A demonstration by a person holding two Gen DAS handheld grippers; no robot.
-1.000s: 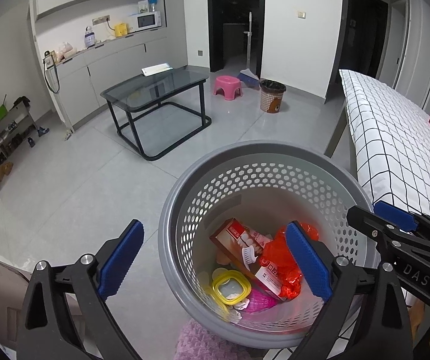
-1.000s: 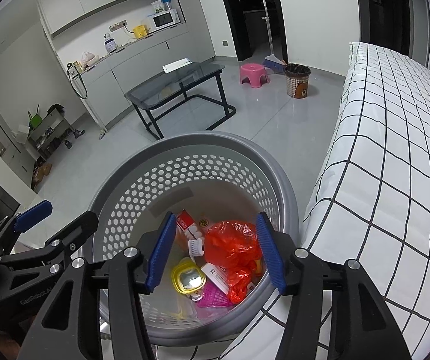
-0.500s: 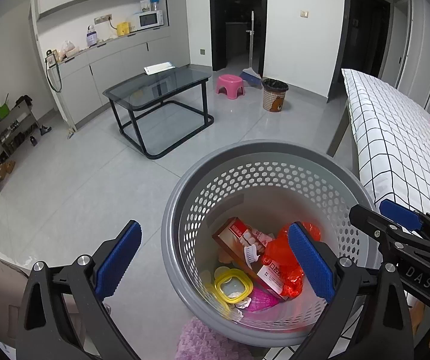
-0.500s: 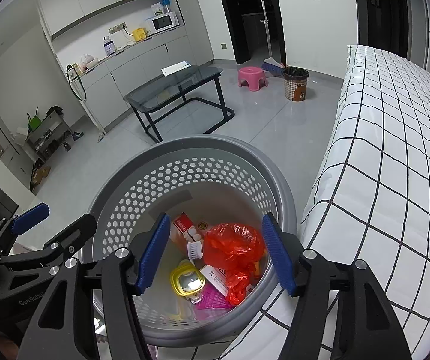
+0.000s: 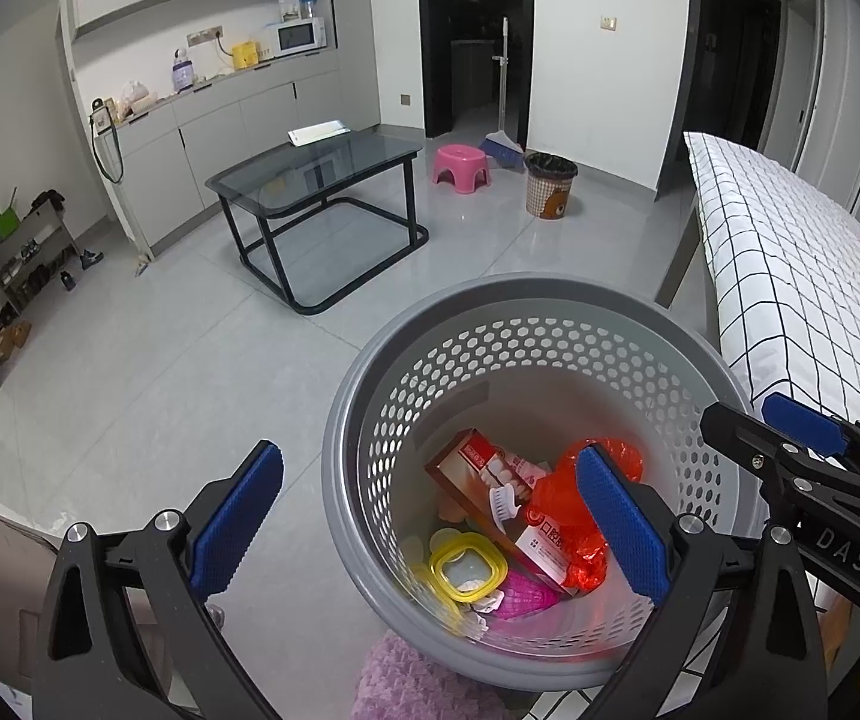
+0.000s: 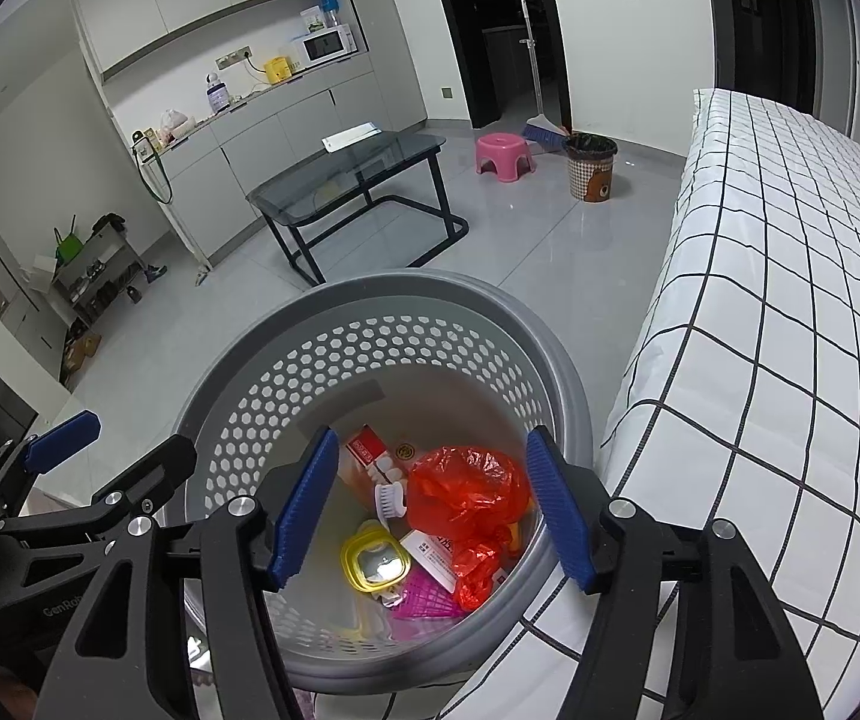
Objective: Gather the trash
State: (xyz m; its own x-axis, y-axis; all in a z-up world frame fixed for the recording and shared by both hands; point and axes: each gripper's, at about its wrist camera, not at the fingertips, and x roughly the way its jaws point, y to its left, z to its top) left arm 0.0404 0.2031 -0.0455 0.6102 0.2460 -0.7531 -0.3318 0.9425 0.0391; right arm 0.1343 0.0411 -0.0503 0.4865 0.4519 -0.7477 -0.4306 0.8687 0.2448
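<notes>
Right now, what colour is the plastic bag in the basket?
Red-orange, crumpled plastic bag lying in the grey basket; clearest in the right wrist view.

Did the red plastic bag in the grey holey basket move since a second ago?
No. The red plastic bag lies in the same spot beside the white brush inside the grey perforated basket.

Ahead of me I see a glass table [image 5: 316, 171] with a white sheet [image 5: 317, 132] on its far corner. A pink stool [image 5: 460, 163] and a broom [image 5: 502, 141] sit by the doorway. A checked bedspread [image 6: 790, 300] runs along my right.
</notes>
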